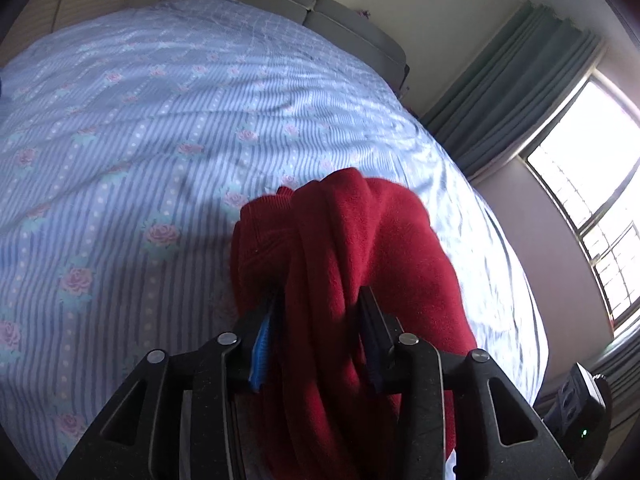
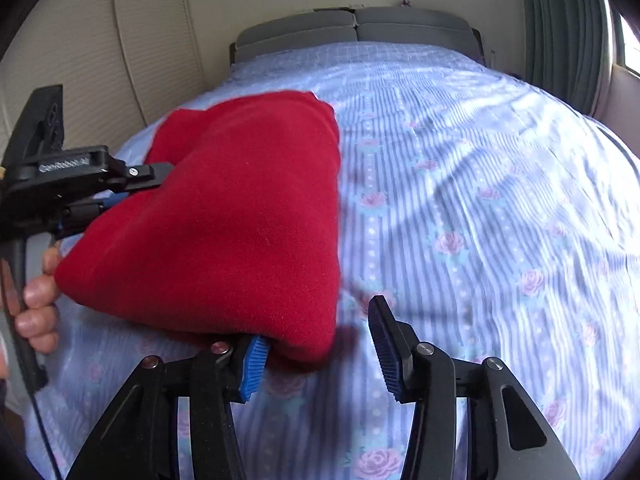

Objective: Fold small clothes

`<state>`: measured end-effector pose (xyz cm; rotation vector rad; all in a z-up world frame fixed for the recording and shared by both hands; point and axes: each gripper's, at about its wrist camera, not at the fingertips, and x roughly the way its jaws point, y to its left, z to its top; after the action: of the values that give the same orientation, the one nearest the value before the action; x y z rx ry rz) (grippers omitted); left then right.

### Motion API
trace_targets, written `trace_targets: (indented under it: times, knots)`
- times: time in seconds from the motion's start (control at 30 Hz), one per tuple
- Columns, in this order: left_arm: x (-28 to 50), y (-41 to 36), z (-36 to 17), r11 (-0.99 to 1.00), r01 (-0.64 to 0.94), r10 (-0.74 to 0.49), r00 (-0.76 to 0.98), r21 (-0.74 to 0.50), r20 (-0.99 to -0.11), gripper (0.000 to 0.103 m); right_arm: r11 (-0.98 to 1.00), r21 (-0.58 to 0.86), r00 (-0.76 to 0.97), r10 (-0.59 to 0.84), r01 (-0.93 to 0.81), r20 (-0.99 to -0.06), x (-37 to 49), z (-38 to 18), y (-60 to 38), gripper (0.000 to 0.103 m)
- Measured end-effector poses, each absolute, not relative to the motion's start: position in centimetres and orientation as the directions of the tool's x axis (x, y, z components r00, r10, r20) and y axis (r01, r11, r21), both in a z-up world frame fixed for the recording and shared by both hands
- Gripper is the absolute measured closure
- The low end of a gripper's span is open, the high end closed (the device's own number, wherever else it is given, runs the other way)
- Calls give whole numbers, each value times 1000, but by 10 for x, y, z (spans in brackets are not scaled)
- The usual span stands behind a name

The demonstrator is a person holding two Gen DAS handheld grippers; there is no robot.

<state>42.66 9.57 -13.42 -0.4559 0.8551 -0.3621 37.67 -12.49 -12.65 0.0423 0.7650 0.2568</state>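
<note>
The left gripper (image 1: 320, 312) is clenched on a bunched fold of the red garment (image 1: 352, 248), the fleece packed between its blue-padded fingers (image 1: 262, 354) and spilling forward over them. In the right wrist view the same gripper (image 2: 120, 184) comes in from the left, biting the garment's (image 2: 240, 220) left side, with the person's hand (image 2: 38, 300) wrapped round its handle.

The right gripper (image 2: 320, 344) stands released, jaws spread wide; its left pad (image 2: 254, 368) sits just under the garment's near lower corner, the right pad clear of the cloth.

The garment hangs as a folded red bundle, lifted at its left side, over the near left part of the bed (image 2: 480, 200), which wears a blue striped sheet printed with pink roses. A grey headboard (image 2: 356, 26) closes the bed's far edge. Beyond the bed's right edge hang grey-green curtains (image 1: 516, 84) beside a bright window (image 1: 592, 184).
</note>
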Motion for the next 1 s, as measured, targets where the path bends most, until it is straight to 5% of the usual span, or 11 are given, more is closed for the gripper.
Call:
trace_targets:
  times: [0.13, 0.27, 0.37, 0.47, 0.73, 0.83, 1.0]
  knots:
    - [407, 98, -101, 870, 150, -445, 649, -469, -617, 50, 969, 78, 725, 226, -233, -651, 363, -114, -121, 56]
    - [382, 84, -69, 871, 242, -470, 663, -427, -582, 49, 968, 101, 729, 241, -230, -641, 357, -110, -123, 56]
    - [381, 61, -68, 875, 300, -483, 578, -379, -658, 49, 967, 123, 724, 248, -222, -643, 358, -110, -128, 56]
    - [389, 54, -83, 891, 273, -453, 511, -361, -731, 64, 967, 137, 719, 252, -216, -647, 361, -109, -127, 56]
    - [386, 68, -107, 895, 186, -443, 476, -405, -760, 78, 960, 116, 713, 267, -255, -649, 362, -116, -118, 56]
    - [378, 74, -104, 901, 173, -426, 512, -397, -745, 83, 954, 115, 713, 285, -277, -641, 362, -117, -114, 72]
    - [375, 86, -125, 922, 118, -370, 543, -368, -754, 87, 966, 134, 685, 252, -221, -684, 369, -129, -117, 75]
